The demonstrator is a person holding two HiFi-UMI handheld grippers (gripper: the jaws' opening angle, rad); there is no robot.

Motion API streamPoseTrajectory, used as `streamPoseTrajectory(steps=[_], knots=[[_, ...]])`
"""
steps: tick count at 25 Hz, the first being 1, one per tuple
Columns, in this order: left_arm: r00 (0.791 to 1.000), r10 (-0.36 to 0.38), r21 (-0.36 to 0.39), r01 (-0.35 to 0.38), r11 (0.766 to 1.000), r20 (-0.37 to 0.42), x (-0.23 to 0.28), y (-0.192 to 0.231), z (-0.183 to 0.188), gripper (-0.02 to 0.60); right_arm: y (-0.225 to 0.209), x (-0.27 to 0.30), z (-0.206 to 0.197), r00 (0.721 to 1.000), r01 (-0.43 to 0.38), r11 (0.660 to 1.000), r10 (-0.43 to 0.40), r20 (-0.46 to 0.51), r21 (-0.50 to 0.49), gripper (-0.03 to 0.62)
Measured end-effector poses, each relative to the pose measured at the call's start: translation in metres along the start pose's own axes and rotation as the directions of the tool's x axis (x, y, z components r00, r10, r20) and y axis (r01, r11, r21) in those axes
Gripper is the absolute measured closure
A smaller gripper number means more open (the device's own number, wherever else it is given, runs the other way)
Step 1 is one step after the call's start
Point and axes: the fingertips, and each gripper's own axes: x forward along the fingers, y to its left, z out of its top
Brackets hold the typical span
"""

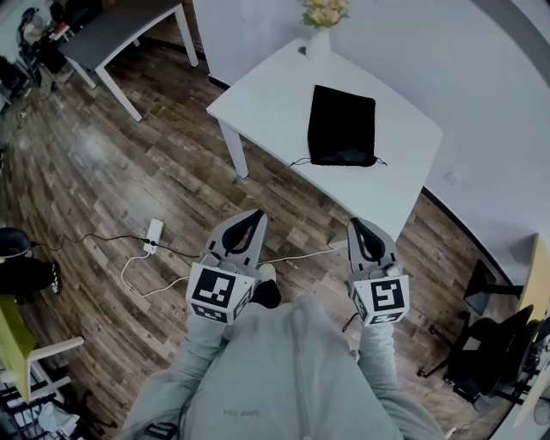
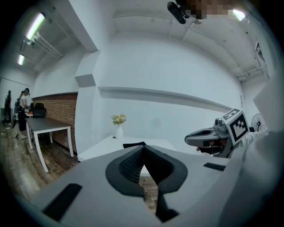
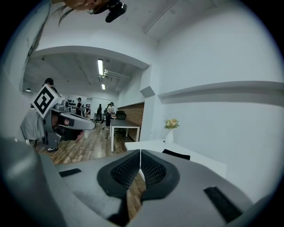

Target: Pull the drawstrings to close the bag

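**Head view:** bag laid flat on worktop, drawstrings turned to 6 o'clock, likely for reach. Left gripper and right gripper are held well short of the bag, at 6 o'clock.
**Left gripper view:** fingers pressed together, nothing held.
**Right gripper view:** fingers likewise together, nothing held.

White table, 1 corner toward the camera, on a dark wood-plank floor, near a white wall. White vase with pale flowers at the table's far edge. Grey-topped table with white legs stands well apart, upper left. On the floor: white power strip, with 1 black cable and 1 white cable beside it. Black office chair at right. Left gripper view: brick wall panel, 2 ceiling strip lights, a person standing at the grey table's far end.
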Motion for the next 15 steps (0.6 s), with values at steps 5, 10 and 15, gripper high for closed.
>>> streamPoseTrajectory(steps=[5,10,15], knots=[[0.999,-0.044,0.0,0.044,0.999,-0.022,0.02,0.027,0.0,0.555,-0.006,0.023,0.0,0.998,0.056,0.998,-0.055,-0.025,0.026,0.571],[0.994,-0.09,-0.016,0.089,0.996,-0.061,0.045,0.036,-0.006,0.555,-0.026,0.03,-0.009,0.99,0.117,0.992,-0.113,-0.083,0.047,0.571],[0.991,-0.1,-0.03,0.098,0.995,-0.083,0.074,0.049,-0.01,0.555,-0.052,0.049,-0.018,0.982,0.151,0.987,-0.143,-0.124,0.06,0.571]])
